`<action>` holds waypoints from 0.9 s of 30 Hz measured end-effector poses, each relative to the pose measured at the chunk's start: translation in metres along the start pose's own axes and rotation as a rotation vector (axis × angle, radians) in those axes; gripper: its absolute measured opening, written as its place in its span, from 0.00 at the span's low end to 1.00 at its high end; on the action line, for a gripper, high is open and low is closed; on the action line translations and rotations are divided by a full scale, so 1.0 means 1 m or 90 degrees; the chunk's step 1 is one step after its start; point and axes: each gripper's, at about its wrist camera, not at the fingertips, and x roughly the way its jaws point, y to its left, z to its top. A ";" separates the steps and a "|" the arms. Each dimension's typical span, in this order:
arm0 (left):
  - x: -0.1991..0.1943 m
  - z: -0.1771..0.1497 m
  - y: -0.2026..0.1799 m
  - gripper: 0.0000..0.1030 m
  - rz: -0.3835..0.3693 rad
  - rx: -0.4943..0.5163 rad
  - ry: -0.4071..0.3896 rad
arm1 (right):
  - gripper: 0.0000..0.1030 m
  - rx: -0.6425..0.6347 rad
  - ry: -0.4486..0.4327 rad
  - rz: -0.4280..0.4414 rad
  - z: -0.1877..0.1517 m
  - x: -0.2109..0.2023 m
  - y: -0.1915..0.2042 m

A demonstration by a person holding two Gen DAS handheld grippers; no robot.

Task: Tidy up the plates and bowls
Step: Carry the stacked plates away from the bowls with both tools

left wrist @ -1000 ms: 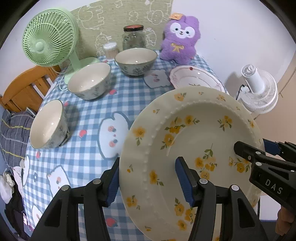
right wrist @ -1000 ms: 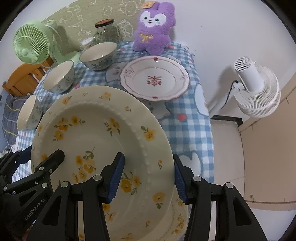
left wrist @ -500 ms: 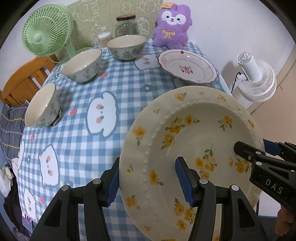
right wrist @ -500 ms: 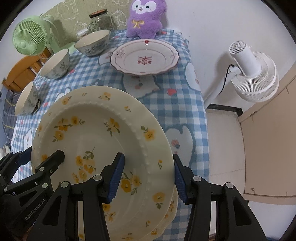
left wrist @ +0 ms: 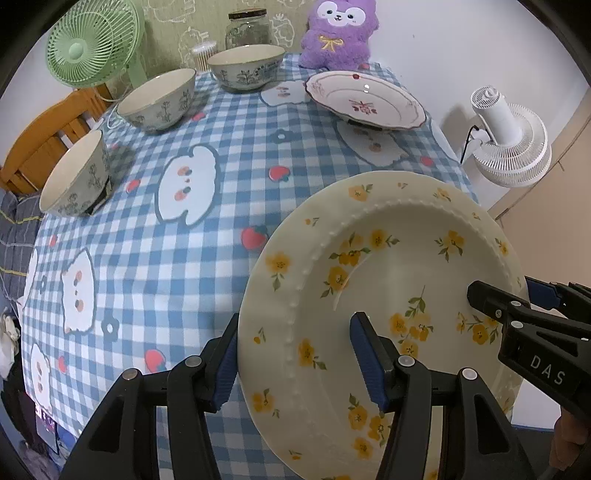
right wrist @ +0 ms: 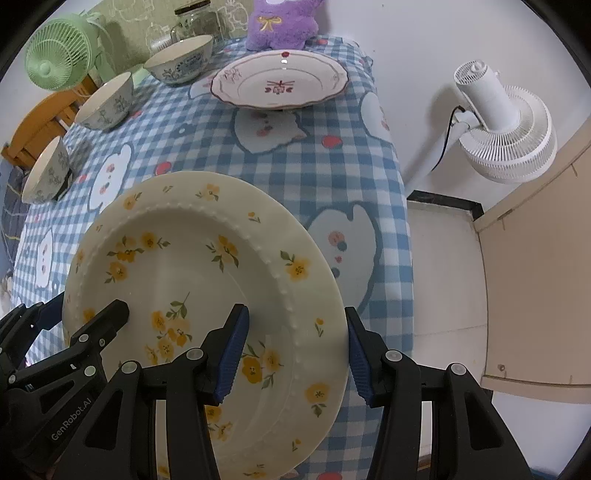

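Note:
A cream plate with yellow flowers (left wrist: 388,266) (right wrist: 192,266) hangs tilted over the near right part of the checked table (left wrist: 155,266). My left gripper (left wrist: 295,363) is shut on its left rim. My right gripper (right wrist: 295,356) is shut on the opposite rim, and its fingers (left wrist: 491,302) show at the plate's right side in the left wrist view. A scalloped plate with a red pattern (left wrist: 364,98) (right wrist: 280,79) lies at the far right. Three patterned bowls (left wrist: 243,68) (left wrist: 159,98) (left wrist: 72,177) stand along the far and left side.
A green fan (left wrist: 92,40), a glass jar (left wrist: 247,26) and a purple plush toy (left wrist: 338,29) stand at the table's back. A white fan (right wrist: 506,125) stands on the floor right of the table. A wooden chair (left wrist: 44,140) is at the left.
Both grippers have carried the flowered plate back toward the near edge of the table and a little lower. Bowls and the red-patterned plate now sit farther away. Both grips are unchanged.

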 end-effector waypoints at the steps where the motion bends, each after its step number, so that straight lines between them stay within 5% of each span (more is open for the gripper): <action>1: 0.001 -0.002 -0.001 0.57 -0.001 -0.001 0.002 | 0.52 0.000 0.002 -0.001 -0.002 0.001 0.000; 27: 0.007 -0.012 -0.016 0.57 0.063 0.031 -0.033 | 0.52 0.045 0.028 0.010 -0.017 0.019 -0.009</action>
